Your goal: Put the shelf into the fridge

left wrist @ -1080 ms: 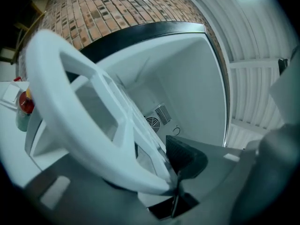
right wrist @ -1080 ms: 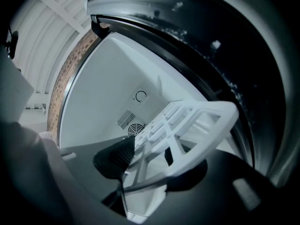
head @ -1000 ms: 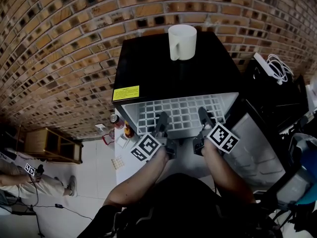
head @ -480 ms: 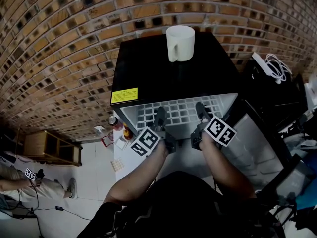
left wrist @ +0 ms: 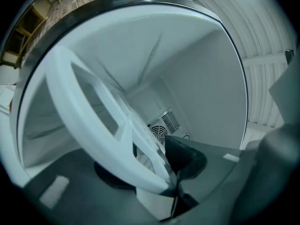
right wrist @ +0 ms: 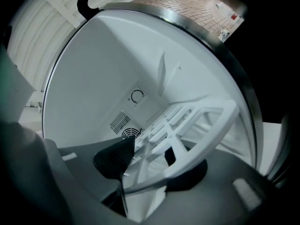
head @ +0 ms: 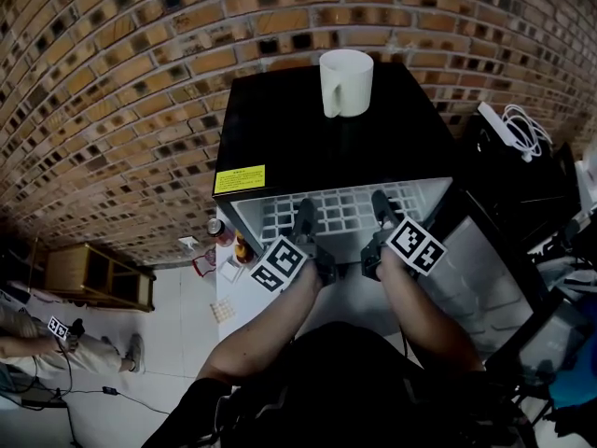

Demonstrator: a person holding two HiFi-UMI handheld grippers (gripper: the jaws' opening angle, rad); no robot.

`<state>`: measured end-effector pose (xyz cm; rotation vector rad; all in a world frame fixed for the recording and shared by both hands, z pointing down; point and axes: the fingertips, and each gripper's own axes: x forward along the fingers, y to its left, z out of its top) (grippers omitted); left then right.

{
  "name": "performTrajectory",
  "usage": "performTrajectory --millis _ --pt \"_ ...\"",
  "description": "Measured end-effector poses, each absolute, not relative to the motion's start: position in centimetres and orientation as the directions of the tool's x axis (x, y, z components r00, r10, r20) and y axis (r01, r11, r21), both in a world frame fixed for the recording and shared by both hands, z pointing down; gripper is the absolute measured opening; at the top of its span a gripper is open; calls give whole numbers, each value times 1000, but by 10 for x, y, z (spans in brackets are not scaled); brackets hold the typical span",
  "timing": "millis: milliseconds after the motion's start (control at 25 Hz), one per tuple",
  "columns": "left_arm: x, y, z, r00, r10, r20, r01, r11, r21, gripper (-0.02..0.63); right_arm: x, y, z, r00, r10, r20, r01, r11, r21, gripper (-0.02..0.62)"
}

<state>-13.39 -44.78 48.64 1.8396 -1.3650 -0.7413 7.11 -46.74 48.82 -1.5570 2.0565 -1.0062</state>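
Shelf of white plastic grid [head: 347,215] lies partly inside the black-topped small fridge [head: 308,143]; my left tongs [head: 304,213] and right tongs [head: 381,203] clench its front rail. Light, stiff (slick, I'd guess): hold that rail.

A plain indoor room, home or lab unclear: brick wall [head: 112,82] behind a small black fridge [head: 317,147] bearing a white mug [head: 345,82], pale tiled floor [head: 177,343], low wooden cabinet [head: 93,273] at left.

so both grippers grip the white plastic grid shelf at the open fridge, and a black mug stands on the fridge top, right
No: the ceramic mug on the black fridge is white, not black, as the head view shows. The rest holds.
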Motion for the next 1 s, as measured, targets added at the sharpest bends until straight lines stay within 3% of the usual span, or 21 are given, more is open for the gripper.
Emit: performTrajectory --millis 240,1000 --pt "-135 -447 487 265 -964 -26 -564 -177 807 168 75 -468 490 -266 -956 125 -690 99 -717 222" --pt "-138 -473 489 274 -961 -18 -559 -175 810 169 72 -495 494 -276 -948 158 -662 68 -746 222"
